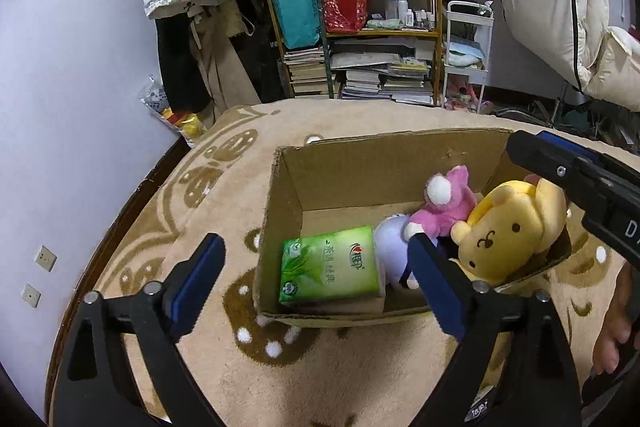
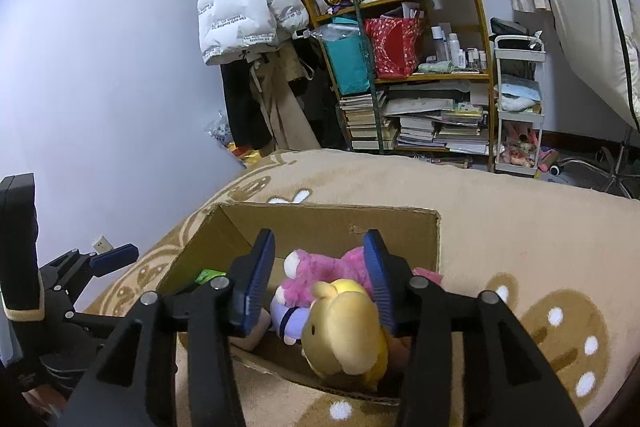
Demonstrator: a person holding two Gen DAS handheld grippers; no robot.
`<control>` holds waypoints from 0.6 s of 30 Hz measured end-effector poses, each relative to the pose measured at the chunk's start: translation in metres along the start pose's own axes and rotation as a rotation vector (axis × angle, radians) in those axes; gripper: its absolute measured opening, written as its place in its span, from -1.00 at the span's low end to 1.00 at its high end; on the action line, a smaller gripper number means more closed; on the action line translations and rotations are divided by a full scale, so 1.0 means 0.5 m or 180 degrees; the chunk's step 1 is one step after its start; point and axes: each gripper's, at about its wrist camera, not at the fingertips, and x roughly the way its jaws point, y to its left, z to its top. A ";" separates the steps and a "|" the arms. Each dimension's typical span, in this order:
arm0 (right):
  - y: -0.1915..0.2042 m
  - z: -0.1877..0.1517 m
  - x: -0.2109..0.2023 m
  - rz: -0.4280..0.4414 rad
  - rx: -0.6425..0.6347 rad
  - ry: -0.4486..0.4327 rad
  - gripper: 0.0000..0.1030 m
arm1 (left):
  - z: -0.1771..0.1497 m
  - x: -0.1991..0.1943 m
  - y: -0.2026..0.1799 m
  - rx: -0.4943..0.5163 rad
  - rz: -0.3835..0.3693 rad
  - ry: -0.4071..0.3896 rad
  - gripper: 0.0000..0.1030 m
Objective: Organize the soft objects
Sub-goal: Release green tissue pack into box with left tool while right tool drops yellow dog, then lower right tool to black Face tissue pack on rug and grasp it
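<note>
Left gripper (image 1: 316, 275): jaws wide, empty, straddling the near left corner of the open brown cardboard box (image 1: 344, 163) on the beige patterned blanket (image 1: 168, 227). Right gripper (image 2: 320, 283): jaws partly parted over the yellow plush bear (image 2: 344, 327) in the box; contact unclear. Green tissue pack (image 1: 330, 265), pink plush (image 1: 444, 203) and lilac plush (image 1: 390, 247) lie inside.
</note>
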 end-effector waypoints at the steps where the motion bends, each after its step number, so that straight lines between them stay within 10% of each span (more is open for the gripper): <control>1: 0.002 0.000 -0.006 -0.0008 -0.0005 -0.0014 0.17 | -0.002 -0.007 0.001 0.0001 0.0013 -0.0011 0.84; 8: 0.012 0.001 -0.058 -0.0081 -0.0023 -0.0082 0.87 | -0.021 -0.058 0.018 -0.0108 0.0086 0.0014 0.97; 18: 0.035 -0.022 -0.140 -0.0162 -0.0029 -0.0083 1.00 | -0.061 -0.165 0.033 -0.0093 0.0212 -0.0086 0.97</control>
